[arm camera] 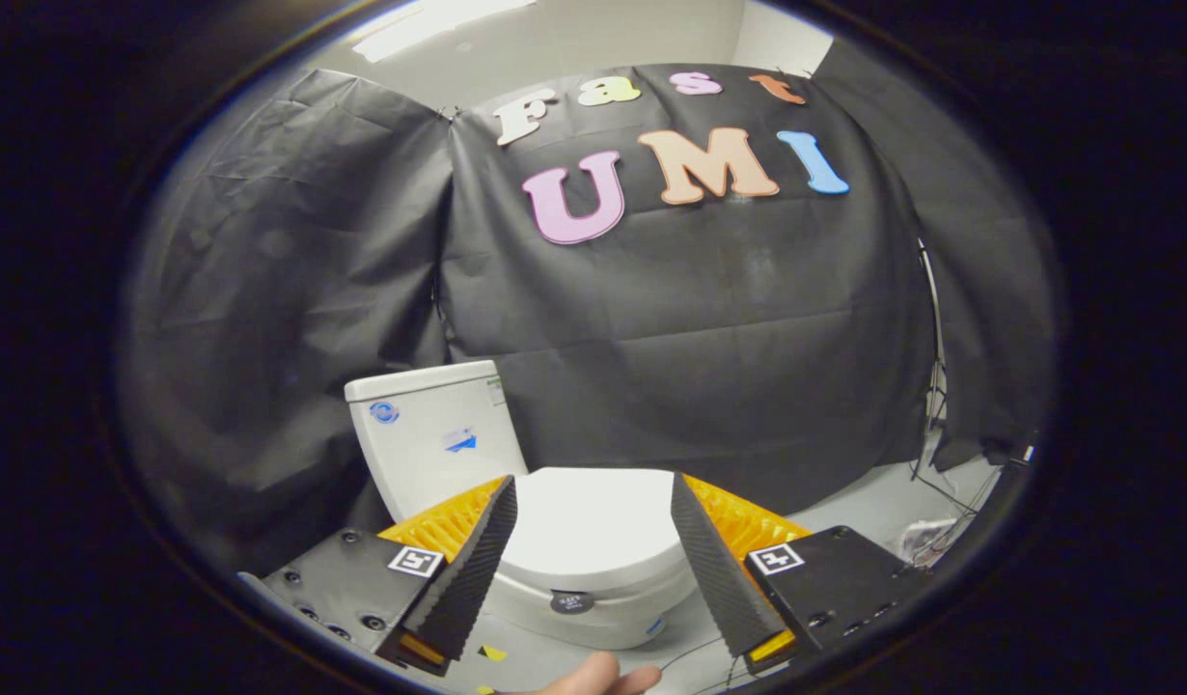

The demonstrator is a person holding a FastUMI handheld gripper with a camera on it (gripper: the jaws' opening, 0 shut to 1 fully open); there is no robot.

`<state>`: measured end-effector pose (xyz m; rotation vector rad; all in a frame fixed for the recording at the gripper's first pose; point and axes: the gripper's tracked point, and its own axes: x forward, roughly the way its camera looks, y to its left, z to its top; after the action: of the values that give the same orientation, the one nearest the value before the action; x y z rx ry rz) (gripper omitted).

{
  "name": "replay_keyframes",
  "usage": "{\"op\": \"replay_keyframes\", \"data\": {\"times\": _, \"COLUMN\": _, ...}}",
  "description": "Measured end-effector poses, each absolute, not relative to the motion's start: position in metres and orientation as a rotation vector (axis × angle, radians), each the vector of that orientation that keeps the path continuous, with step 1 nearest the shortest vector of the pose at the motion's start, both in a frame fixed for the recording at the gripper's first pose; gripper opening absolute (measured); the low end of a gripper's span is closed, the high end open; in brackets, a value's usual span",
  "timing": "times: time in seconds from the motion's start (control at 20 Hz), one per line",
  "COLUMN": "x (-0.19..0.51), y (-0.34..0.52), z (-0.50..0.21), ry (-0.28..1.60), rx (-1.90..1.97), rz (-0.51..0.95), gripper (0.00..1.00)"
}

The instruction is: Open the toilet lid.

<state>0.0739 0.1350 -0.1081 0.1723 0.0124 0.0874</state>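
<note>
Hovering above the toilet, the claw (593, 541) is released, its 2 fingers (473, 569) spread wide with nothing between them. The closed toilet lid (593, 526) lies just ahead, seen in the gap between the fingers, flat on the bowl. The tank (429, 434) stands behind it against the booth's black cloth wall (690, 328). A hand (593, 679) shows below the fingers, over the pale floor (873, 507).

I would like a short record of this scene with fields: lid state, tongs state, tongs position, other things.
lid state: toilet lid down, closed
tongs state: tongs open, holding nothing
tongs position: above and short of the lid, which shows between the fingers
tank: tank behind the lid, against the black cloth wall
other: a hand below the tongs
</note>
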Motion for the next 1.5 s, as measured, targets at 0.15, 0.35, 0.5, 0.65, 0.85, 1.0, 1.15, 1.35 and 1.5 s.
{"op": "replay_keyframes", "data": {"times": 0.15, "x": 0.086, "y": 0.139, "z": -0.112, "ry": 0.003, "rx": 0.224, "rz": 0.085, "gripper": 0.99}}
{"op": "replay_keyframes", "data": {"times": 0.35, "x": 0.105, "y": 0.131, "z": -0.146, "ry": 0.026, "rx": 0.396, "rz": 0.026, "gripper": 0.97}}
{"op": "replay_keyframes", "data": {"times": 0.5, "x": 0.113, "y": 0.134, "z": -0.192, "ry": 0.083, "rx": 0.552, "rz": -0.006, "gripper": 0.97}}
{"op": "replay_keyframes", "data": {"times": 0.65, "x": 0.117, "y": 0.132, "z": -0.226, "ry": 0.132, "rx": 0.704, "rz": -0.041, "gripper": 0.97}}
{"op": "replay_keyframes", "data": {"times": 0.85, "x": 0.118, "y": 0.144, "z": -0.281, "ry": 0.283, "rx": 0.824, "rz": -0.105, "gripper": 0.97}}
{"op": "replay_keyframes", "data": {"times": 1.0, "x": 0.114, "y": 0.167, "z": -0.31, "ry": 0.415, "rx": 0.936, "rz": -0.087, "gripper": 0.97}}
{"op": "replay_keyframes", "data": {"times": 1.15, "x": 0.118, "y": 0.184, "z": -0.33, "ry": 0.472, "rx": 1.023, "rz": -0.09, "gripper": 0.78}}
{"op": "replay_keyframes", "data": {"times": 1.35, "x": 0.134, "y": 0.21, "z": -0.323, "ry": 0.44, "rx": 1.138, "rz": 0.02, "gripper": 0.41}}
{"op": "replay_keyframes", "data": {"times": 1.5, "x": 0.138, "y": 0.211, "z": -0.328, "ry": 0.455, "rx": 1.261, "rz": 0.011, "gripper": 0.22}}
